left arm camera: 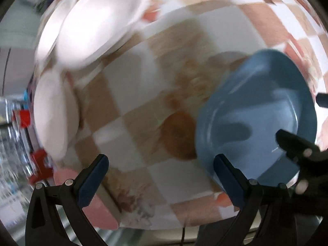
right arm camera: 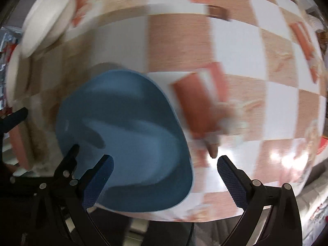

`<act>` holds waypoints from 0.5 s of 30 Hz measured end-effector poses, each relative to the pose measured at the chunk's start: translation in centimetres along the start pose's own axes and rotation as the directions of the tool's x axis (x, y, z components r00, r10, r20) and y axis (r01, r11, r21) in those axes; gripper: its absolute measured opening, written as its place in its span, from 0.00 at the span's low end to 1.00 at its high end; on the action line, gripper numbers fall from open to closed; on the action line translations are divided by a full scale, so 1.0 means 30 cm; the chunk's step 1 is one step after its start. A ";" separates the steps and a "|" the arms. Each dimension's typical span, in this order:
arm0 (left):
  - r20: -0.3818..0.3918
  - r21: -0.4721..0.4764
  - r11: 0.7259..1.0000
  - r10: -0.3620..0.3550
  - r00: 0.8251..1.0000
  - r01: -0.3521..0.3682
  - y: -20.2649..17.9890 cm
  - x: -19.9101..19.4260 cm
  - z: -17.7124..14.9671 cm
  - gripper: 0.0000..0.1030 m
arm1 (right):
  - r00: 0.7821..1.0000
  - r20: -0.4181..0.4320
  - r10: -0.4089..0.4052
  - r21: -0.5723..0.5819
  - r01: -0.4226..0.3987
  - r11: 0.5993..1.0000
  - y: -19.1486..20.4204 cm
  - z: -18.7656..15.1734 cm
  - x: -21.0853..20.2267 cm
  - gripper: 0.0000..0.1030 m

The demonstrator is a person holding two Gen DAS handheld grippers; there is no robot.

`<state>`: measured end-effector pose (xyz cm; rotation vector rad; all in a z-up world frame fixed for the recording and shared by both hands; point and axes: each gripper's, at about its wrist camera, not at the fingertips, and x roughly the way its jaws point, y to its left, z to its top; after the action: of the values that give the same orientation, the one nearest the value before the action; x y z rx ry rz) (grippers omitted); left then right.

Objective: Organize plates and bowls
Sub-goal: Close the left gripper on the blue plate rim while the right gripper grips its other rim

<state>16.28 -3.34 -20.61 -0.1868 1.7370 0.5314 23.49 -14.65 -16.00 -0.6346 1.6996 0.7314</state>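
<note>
Blue bowl (left arm camera: 260, 114), empty, set on a checkered tablecloth (left arm camera: 131, 82) of white and tan squares with orange-red printed patches; both views are motion-blurred. Left wrist view: bowl fills the lower right of the frame, its near rim just beyond and to the right of the right-hand fingertip of the left gripper (left arm camera: 162, 164); that gripper's jaws stand wide apart with only cloth between them, nothing clamped. Right gripper (left arm camera: 295, 143) shows at the right edge of this view, one black finger reaching over the bowl's rim. White plates (left arm camera: 98, 20), stacked, lie in the upper left of the frame; another white dish (left arm camera: 55, 114) sits at the left edge, whether plate or bowl cannot be told. Pink item (left arm camera: 98, 205), flat, at lower left, partly behind the left finger; blurred red and clear objects beyond the table edge. Right wrist view: blue bowl (right arm camera: 127, 141) occupies the lower left of the frame, its near rim behind the left-hand blue pad (right arm camera: 98, 182); right gripper (right arm camera: 166, 160) jaws are spread wide, bowl edge reaching partway into the gap, unclamped. Left gripper (right arm camera: 69, 160) finger appears over the bowl's left rim. White plates (right arm camera: 49, 16) in the upper left corner.
</note>
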 end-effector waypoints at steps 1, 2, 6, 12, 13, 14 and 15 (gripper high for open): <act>-0.008 -0.041 0.999 -0.026 1.000 0.025 0.028 0.001 -0.014 0.99 | 1.000 0.005 0.004 0.000 -0.004 1.000 0.013 -0.004 -0.002 0.98; -0.013 -0.064 0.997 -0.042 0.999 0.041 0.052 0.002 -0.028 0.99 | 1.000 0.009 0.001 -0.001 -0.001 1.000 0.021 -0.008 -0.006 0.98; -0.039 -0.169 0.980 -0.110 0.993 0.102 0.096 0.048 -0.078 0.99 | 0.999 0.007 -0.038 -0.026 0.039 0.999 0.035 0.003 -0.009 0.98; -0.063 -0.272 0.949 -0.183 0.981 0.160 0.078 0.070 -0.138 0.99 | 0.998 0.011 -0.065 -0.094 0.065 0.993 0.002 0.055 -0.005 0.98; -0.062 -0.284 0.945 -0.189 0.980 0.165 0.079 0.076 -0.142 0.99 | 0.998 0.015 -0.068 -0.107 0.069 0.992 0.009 0.064 -0.006 0.98; -0.060 -0.289 0.943 -0.191 0.980 0.167 0.069 0.097 -0.171 0.99 | 0.997 0.017 -0.073 -0.122 0.075 0.990 0.021 0.072 -0.007 0.98; -0.058 -0.296 0.940 -0.197 0.979 0.172 0.102 0.116 -0.180 0.96 | 0.997 0.017 -0.079 -0.137 0.081 0.987 0.031 0.079 -0.006 0.98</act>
<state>9.44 -2.48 -22.38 -0.5836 1.6975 0.6452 24.37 -12.26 -16.11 -0.7889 1.6133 0.7984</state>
